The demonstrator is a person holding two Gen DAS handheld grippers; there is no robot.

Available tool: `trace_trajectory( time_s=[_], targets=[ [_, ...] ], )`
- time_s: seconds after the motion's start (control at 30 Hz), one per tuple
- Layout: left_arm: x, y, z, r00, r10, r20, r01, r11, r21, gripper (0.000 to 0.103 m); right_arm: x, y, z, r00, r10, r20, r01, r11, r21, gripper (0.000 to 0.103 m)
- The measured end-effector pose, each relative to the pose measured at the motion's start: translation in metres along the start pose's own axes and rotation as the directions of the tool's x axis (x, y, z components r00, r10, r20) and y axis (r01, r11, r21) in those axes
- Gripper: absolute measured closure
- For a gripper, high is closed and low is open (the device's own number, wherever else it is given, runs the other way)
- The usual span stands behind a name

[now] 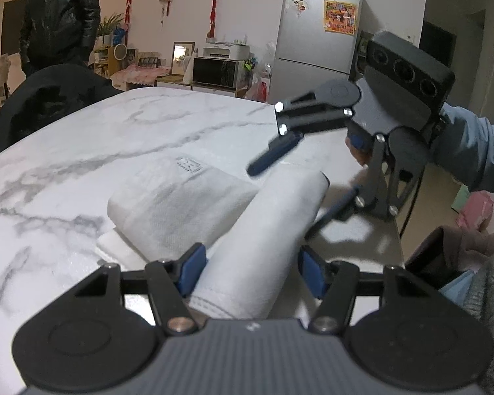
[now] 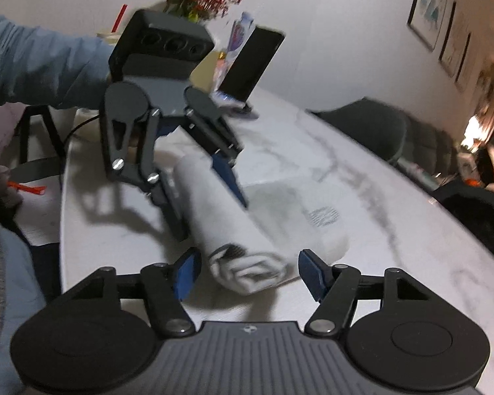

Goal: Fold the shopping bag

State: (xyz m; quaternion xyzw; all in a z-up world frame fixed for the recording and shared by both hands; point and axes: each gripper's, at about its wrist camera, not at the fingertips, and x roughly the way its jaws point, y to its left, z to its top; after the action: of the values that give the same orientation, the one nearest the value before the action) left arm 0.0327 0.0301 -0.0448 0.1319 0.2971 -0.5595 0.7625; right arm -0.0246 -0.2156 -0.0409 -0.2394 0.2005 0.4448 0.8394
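Shopping bag (image 1: 257, 227) rolled into a white tube on the marble counter (image 1: 82, 151), with a gripper at each end.
We see our left gripper (image 1: 252, 275) with its blue fingers (image 1: 191, 271) spread wide at either side of the roll's near end, not clamping it. Our right gripper (image 1: 299, 181) sits at the far end, toward one o'clock in the left wrist view, fingers likewise apart and gripping nothing. The bag's unrolled part lies flat at eleven o'clock beside the roll. In the right wrist view the roll's layered end (image 2: 247, 266) lies between the parted fingers.
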Motion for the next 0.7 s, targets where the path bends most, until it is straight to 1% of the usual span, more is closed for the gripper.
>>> trace_trajectory(
  time_s=[0.07, 0.1, 0.13, 0.2, 0.23, 0.3, 0.37, 0.43, 0.5, 0.6, 0.7],
  targets=[
    [0.000, 0.001, 0.001, 1.000, -0.005, -0.004, 0.005, 1.000, -0.001, 0.045, -0.002, 0.004, 0.001, 1.000, -0.005, 0.012, 0.006, 0.999, -0.046, 0.039],
    [0.000, 0.001, 0.001, 1.000, -0.008, -0.005, 0.008, 1.000, -0.004, 0.045, -0.001, 0.007, 0.002, 1.000, 0.003, 0.017, -0.002, 0.998, -0.070, 0.042],
    [0.000, 0.001, 0.001, 1.000, -0.009, -0.005, 0.009, 1.000, -0.005, 0.045, -0.001, 0.010, 0.002, 1.000, 0.008, 0.020, -0.006, 0.995, -0.096, 0.049],
    [0.000, 0.001, 0.001, 1.000, -0.008, -0.003, 0.008, 1.000, -0.003, 0.045, 0.001, 0.014, 0.003, 1.000, 0.008, 0.014, -0.006, 0.990, -0.140, 0.052],
    [0.000, 0.000, 0.000, 1.000, -0.004, -0.001, 0.004, 1.000, -0.003, 0.045, 0.002, 0.013, 0.004, 1.000, 0.017, 0.005, -0.016, 0.990, -0.137, 0.054],
    [0.001, -0.002, 0.000, 1.000, 0.007, 0.006, -0.007, 1.000, 0.000, 0.045, 0.004, 0.006, 0.004, 0.999, 0.047, -0.025, -0.049, 0.995, -0.084, 0.056],
    [0.002, -0.007, -0.001, 0.999, 0.047, 0.019, -0.047, 0.999, 0.008, 0.048, 0.008, -0.001, 0.003, 0.995, 0.079, -0.053, -0.080, 0.997, -0.020, 0.057],
    [0.002, -0.017, -0.001, 0.995, 0.099, 0.026, -0.099, 0.995, 0.017, 0.048, 0.011, -0.011, 0.001, 0.992, 0.112, -0.059, -0.109, 0.992, 0.058, 0.058],
    [0.002, -0.024, -0.001, 0.990, 0.137, 0.034, -0.137, 0.991, -0.015, 0.048, 0.013, -0.021, -0.001, 0.988, 0.148, -0.052, -0.140, 0.981, 0.134, 0.058],
    [-0.004, -0.022, -0.003, 0.988, 0.147, 0.050, -0.143, 0.986, -0.082, 0.048, 0.017, -0.036, -0.002, 0.977, 0.210, -0.035, -0.194, 0.945, 0.261, 0.058],
    [-0.011, -0.016, -0.006, 0.986, 0.148, 0.075, -0.135, 0.978, -0.156, 0.047, 0.025, -0.054, -0.007, 0.961, 0.275, -0.009, -0.247, 0.874, 0.418, 0.059]
  ],
)
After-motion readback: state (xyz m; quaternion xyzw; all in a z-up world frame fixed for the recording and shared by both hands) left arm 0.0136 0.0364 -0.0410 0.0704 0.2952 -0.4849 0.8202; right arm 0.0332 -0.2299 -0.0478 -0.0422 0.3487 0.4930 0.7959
